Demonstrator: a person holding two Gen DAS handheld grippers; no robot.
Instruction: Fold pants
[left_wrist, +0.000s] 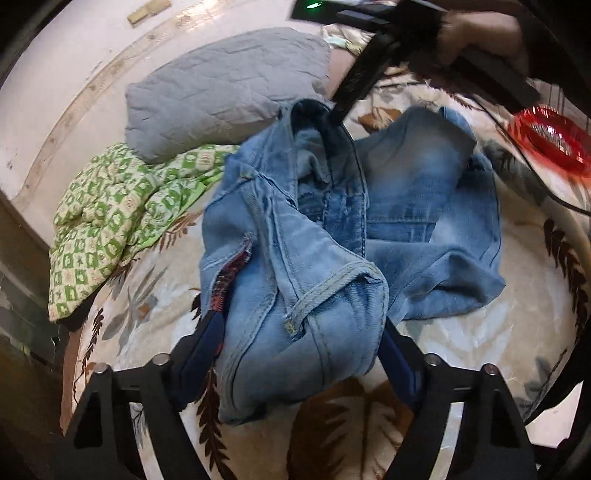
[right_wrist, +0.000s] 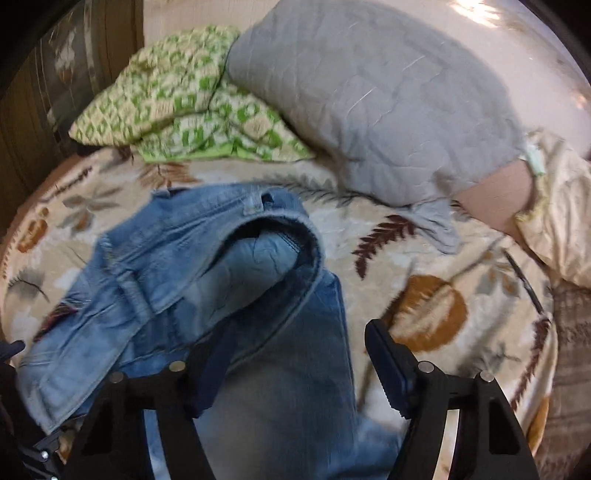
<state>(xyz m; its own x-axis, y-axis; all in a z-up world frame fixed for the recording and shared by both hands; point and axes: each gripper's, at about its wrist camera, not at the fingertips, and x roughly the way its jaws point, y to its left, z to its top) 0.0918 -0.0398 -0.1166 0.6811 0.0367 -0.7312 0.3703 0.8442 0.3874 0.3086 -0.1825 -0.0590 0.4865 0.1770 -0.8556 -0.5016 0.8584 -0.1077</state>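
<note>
The jeans (left_wrist: 314, 236) lie crumpled in a heap on the leaf-patterned bedspread (left_wrist: 480, 343), just in front of the grey pillow (left_wrist: 221, 92), which serves as the landmark here. Denim like this should be fairly heavy, limp yet thick at the seams, and not slippery; a firm pinch on the stitched waistband or a hem ought to hold better than a fold of loose cloth, which would probably slide and bunch. The left gripper (left_wrist: 299, 354) stands fairly wide astride a bunched part of the jeans on the side away from the pillow, cloth between its fingers, though I cannot tell whether the pads press on it. The right gripper (right_wrist: 295, 373) is likewise fairly wide, over a leg, its right finger clear above the bedspread. The left wrist view alone shows the person's hand (left_wrist: 480, 33), a red shiny object (left_wrist: 550, 136) far to the pillow's right, and both spread legs; the right wrist view alone shows the open waistband facing the pillow.
</note>
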